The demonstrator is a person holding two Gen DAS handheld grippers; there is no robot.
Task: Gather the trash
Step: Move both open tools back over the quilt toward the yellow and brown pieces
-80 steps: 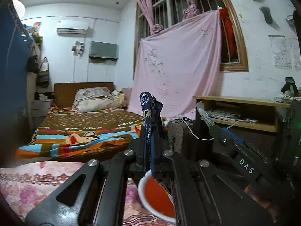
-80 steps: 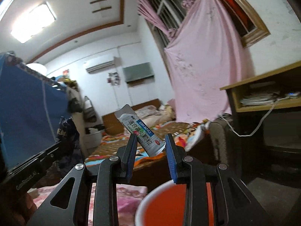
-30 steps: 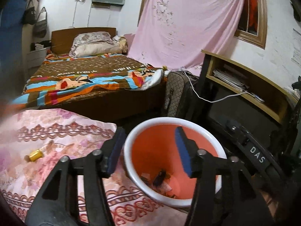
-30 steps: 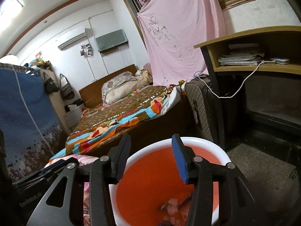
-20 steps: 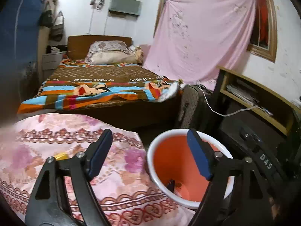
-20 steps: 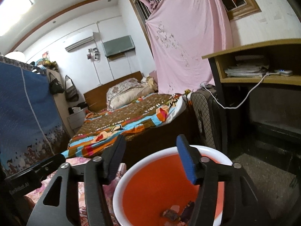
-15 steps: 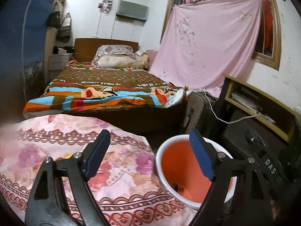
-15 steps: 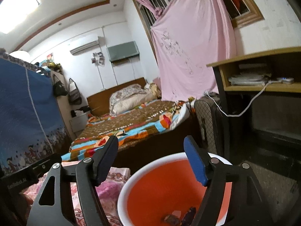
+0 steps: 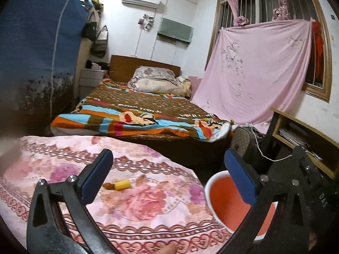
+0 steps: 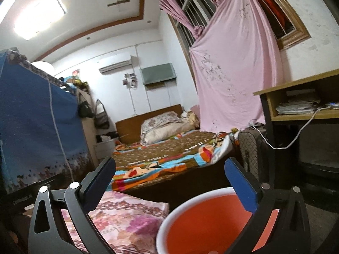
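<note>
An orange bucket with a white rim stands beside the pink flowered cloth. A small yellow piece of trash lies on that cloth, just beyond my left gripper. The left jaws are opening wide with nothing between them. In the right wrist view the same bucket sits low under my right gripper, whose jaws are also opening and hold nothing. The bucket's bottom is hidden in both views.
A bed with a striped quilt fills the middle of the room. A wooden desk with papers and a white cable stands at the right, a patterned suitcase beside it. A blue wardrobe cover rises at the left.
Both grippers let their wrappers drop into the bucket, then spread their jaws wide. The left gripper swung left from over the bucket to over the cloth. The right one tilted up.
</note>
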